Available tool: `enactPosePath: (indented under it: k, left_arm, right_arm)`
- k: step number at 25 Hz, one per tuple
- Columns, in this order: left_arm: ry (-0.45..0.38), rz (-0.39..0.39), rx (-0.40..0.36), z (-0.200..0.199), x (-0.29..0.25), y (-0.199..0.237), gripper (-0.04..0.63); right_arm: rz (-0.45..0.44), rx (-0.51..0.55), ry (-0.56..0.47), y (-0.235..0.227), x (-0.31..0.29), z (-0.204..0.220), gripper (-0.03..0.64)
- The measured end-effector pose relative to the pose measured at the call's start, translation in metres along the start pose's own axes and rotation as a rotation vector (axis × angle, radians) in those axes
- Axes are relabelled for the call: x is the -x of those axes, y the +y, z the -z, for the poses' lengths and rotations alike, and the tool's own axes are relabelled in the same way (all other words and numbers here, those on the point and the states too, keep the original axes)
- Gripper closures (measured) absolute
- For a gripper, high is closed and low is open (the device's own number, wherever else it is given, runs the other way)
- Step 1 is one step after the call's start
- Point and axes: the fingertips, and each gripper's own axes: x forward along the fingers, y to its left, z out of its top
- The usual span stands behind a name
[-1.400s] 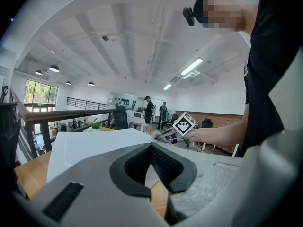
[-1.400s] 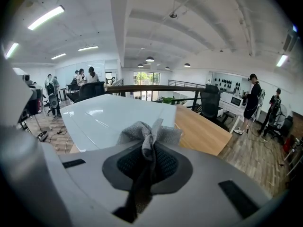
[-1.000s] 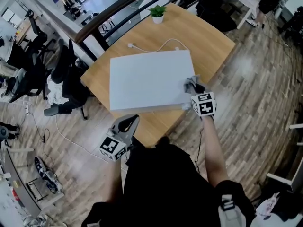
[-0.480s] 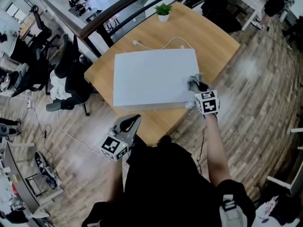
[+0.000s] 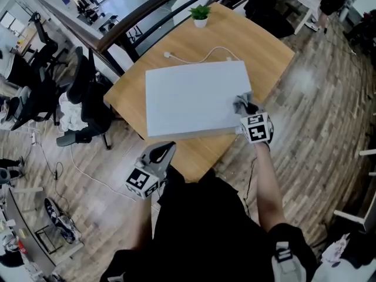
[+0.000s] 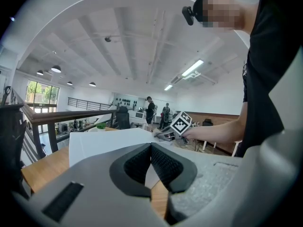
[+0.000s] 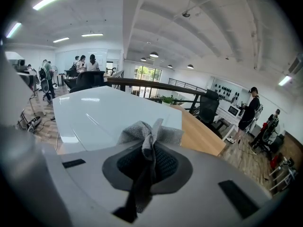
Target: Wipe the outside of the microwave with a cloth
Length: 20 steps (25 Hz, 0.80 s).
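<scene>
Here the right gripper (image 5: 245,109) clamps the cloth (image 5: 239,103) on the microwave (image 5: 191,96) top; left gripper (image 5: 163,151) clenched, empty.

White boxy microwave (image 5: 194,96) on wooden table (image 5: 258,46), grey woven cloth (image 5: 242,103) at its near-right corner, potted green plant (image 5: 200,14) behind

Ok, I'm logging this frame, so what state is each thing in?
Microwave: standing on the table.
Cloth: bunched, on the microwave's top near its right edge.
Right claw: shut on the cloth.
Left claw: shut, empty, clear of the microwave.
Cable: plug lying loose on the table.
Plant: upright.
</scene>
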Motion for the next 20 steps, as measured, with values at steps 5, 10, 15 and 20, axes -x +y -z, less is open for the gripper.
enactPosePath:
  k: [5,10,15,20]
  left_arm:
    - [-0.003,0.026,0.004,-0.004,0.012,0.021,0.594]
    - [-0.004,0.04,0.008,-0.005,0.025,0.041,0.594]
    - [-0.004,0.052,0.012,-0.005,0.033,0.053,0.594]
    - [-0.007,0.069,0.015,-0.006,0.04,0.064,0.593]
  right_arm:
    - [0.0,-0.003,0.026,0.02,-0.003,-0.008,0.594]
    - [-0.001,-0.011,0.036,0.042,-0.008,-0.019,0.594]
    - [-0.014,-0.024,0.052,0.06,-0.013,-0.026,0.594]
    - [-0.026,-0.031,0.061,0.079,-0.019,-0.037,0.594]
